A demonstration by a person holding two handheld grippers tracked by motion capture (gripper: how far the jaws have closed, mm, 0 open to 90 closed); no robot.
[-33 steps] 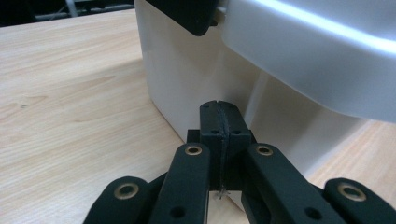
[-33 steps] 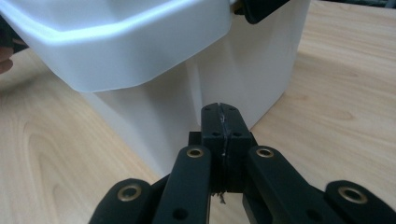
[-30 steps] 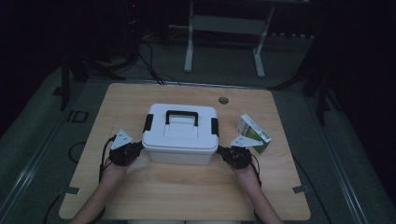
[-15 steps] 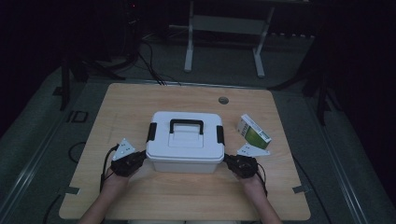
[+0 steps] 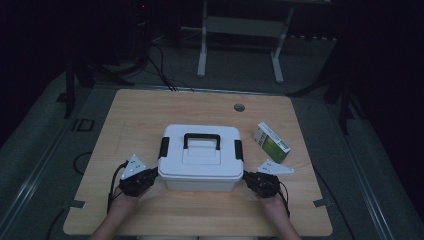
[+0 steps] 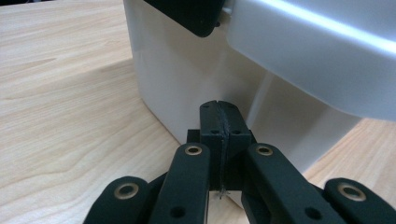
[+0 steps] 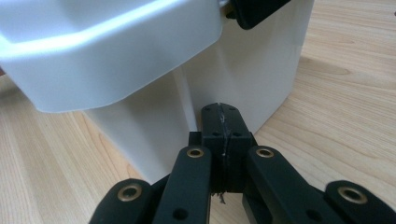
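A white plastic storage box (image 5: 200, 159) with a black carry handle (image 5: 201, 140) and black side latches stands in the middle of the wooden table (image 5: 150, 110). My left gripper (image 5: 154, 177) is shut, its tips against the box's left end wall (image 6: 187, 79) below the lid rim. On the opposite end wall (image 7: 243, 70) my right gripper (image 5: 248, 179) presses in the same way, also shut. Both pairs of jaws, left (image 6: 219, 109) and right (image 7: 220, 112), meet with nothing between them. The box sits squeezed between the two grippers.
A small green and white carton (image 5: 271, 142) lies to the right of the box. A round cable hole (image 5: 239, 107) is in the tabletop behind it. Metal stand legs (image 5: 202, 50) and cables are on the floor beyond the table's far edge.
The box, pinched between both shut grippers, has slid toward the near edge of the table. Both hands drew back with it. The carton stayed put.
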